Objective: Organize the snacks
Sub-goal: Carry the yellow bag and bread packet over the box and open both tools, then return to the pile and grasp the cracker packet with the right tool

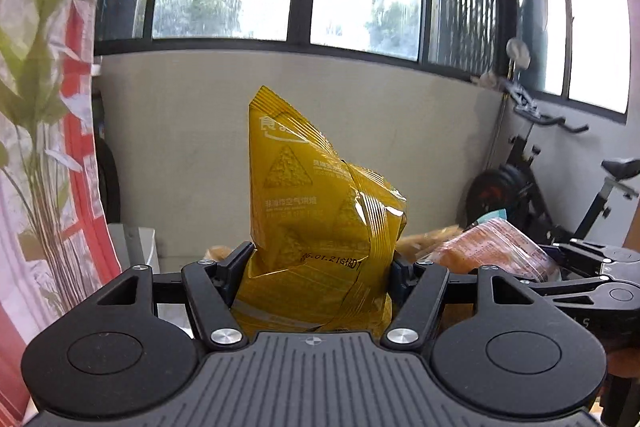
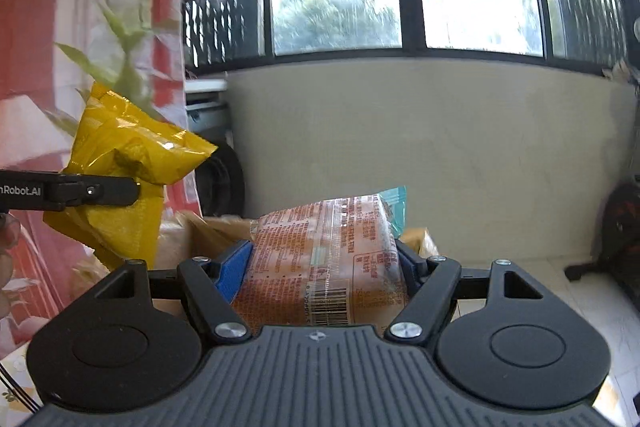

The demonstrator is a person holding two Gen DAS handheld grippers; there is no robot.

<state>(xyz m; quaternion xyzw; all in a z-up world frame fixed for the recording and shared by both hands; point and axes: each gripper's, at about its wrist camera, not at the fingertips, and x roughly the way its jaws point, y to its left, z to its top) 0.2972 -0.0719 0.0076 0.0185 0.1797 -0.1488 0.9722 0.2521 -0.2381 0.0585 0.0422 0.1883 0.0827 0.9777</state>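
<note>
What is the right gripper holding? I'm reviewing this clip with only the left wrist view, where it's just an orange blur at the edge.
Observer: The right gripper is shut on an orange packet with a barcode near its lower end.
Operator: Anything under it?
Observer: Behind the packet, an open cardboard box shows.
Operator: Is my yellow bag seen from there?
Observer: Yes, the yellow bag sits at the left, clamped by the left gripper, in front of a green plant.
</note>
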